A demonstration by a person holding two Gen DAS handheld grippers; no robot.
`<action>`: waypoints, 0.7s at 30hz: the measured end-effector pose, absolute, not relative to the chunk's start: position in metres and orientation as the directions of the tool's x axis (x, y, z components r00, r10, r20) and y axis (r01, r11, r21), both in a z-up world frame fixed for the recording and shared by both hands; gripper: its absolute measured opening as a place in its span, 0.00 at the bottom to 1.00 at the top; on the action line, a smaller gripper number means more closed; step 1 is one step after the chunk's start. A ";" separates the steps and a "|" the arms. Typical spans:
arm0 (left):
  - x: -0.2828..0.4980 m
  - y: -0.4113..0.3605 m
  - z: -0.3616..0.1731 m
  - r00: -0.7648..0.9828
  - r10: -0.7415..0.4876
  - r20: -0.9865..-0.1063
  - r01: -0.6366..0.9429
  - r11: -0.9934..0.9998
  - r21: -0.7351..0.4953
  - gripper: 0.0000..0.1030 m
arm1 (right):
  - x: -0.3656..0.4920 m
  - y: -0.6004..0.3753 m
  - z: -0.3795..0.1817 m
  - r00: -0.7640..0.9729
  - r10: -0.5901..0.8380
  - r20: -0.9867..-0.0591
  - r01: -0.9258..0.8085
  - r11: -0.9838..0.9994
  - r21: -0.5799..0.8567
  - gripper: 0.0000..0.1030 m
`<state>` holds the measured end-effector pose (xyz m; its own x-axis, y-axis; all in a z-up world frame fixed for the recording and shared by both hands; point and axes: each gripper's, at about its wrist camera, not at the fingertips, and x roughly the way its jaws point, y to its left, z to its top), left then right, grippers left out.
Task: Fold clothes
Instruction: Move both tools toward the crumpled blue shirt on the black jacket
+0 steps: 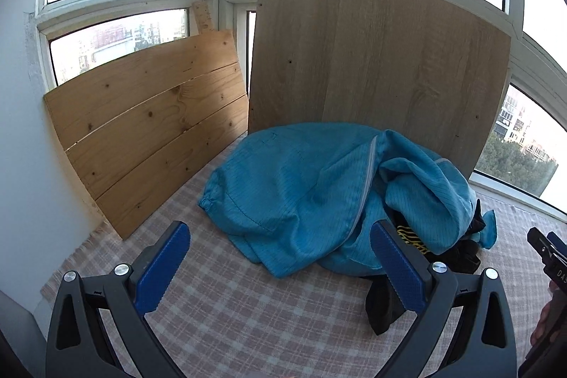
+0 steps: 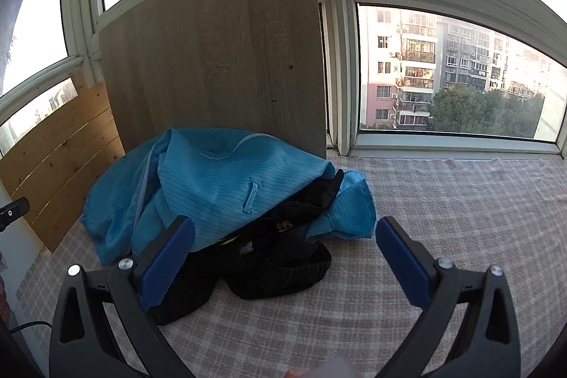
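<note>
Left tongs (image 1: 280, 263): released, blue pads spread wide, holding nothing, poised over the checked cloth (image 1: 248, 307) on the tabletop. Right tongs (image 2: 285, 259): likewise released and empty, just short of the pile. Clothes: a crumpled blue jacket (image 1: 304, 183) heaped over a black garment (image 2: 269, 268), unfolded, against a grey board (image 1: 382, 66) and a pine plank panel (image 1: 149, 116) below the windows.

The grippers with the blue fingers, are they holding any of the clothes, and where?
No. The left gripper and right gripper are both open and empty, near the blue garment and black garment.
</note>
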<state>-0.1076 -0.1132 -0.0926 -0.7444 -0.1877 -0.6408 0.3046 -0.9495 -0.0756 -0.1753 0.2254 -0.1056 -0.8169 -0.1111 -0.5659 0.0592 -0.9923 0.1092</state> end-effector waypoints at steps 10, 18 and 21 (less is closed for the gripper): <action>-0.137 -0.085 -0.109 -0.724 -0.176 -0.667 0.224 -0.974 0.014 0.99 | -0.171 0.230 -0.103 -0.852 -0.049 -0.522 0.035 -0.999 0.036 1.00; -0.128 -0.093 -0.086 -0.818 -0.084 -0.569 0.211 -0.964 -0.161 0.99 | -0.162 0.239 -0.086 -0.921 -0.122 -0.369 0.075 -0.988 0.138 1.00; -0.132 -0.092 -0.087 -0.800 -0.117 -0.589 0.220 -0.970 -0.106 0.99 | -0.167 0.232 -0.088 -0.914 -0.070 -0.400 0.048 -0.997 0.065 1.00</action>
<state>-0.1317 -0.0916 -0.0866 -0.7998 -0.1170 -0.5888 0.2197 -0.9698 -0.1056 -0.1673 0.2323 -0.0876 -0.9138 -0.0700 -0.4001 0.0480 -0.9967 0.0649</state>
